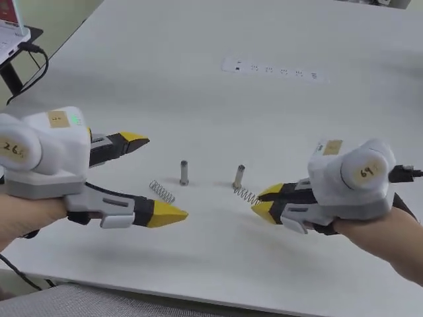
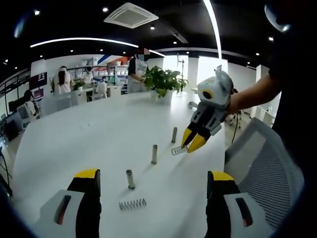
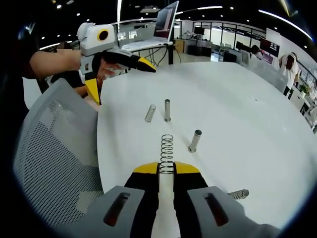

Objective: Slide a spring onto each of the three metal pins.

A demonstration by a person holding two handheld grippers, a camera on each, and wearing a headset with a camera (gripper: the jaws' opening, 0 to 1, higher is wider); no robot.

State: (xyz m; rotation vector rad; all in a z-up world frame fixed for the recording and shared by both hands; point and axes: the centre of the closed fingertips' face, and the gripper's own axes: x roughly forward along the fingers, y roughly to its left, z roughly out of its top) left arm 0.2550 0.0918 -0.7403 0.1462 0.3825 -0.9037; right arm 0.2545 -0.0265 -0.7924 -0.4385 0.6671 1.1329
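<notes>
My right gripper (image 1: 264, 200) (image 3: 167, 167) is shut on the end of a spring (image 1: 246, 194) (image 3: 167, 146), which sticks out ahead of the jaws just above the white table (image 1: 218, 99). Close to the spring's free end stands a metal pin (image 1: 239, 176) (image 3: 195, 141). A second bare pin (image 1: 184, 172) (image 3: 167, 110) stands to its left, with a loose spring (image 1: 162, 191) (image 2: 132, 204) lying beside it. A third pin (image 2: 174, 134) (image 3: 239, 194) carries coils around it. My left gripper (image 1: 158, 177) (image 2: 154, 174) hovers open, facing the loose spring.
A white power strip (image 1: 274, 69) lies flat further back on the table. A laptop (image 1: 10, 26) and a black cable (image 1: 36, 63) sit at the far left corner. A grey mesh chair (image 3: 54, 144) stands at the near table edge. People stand far behind.
</notes>
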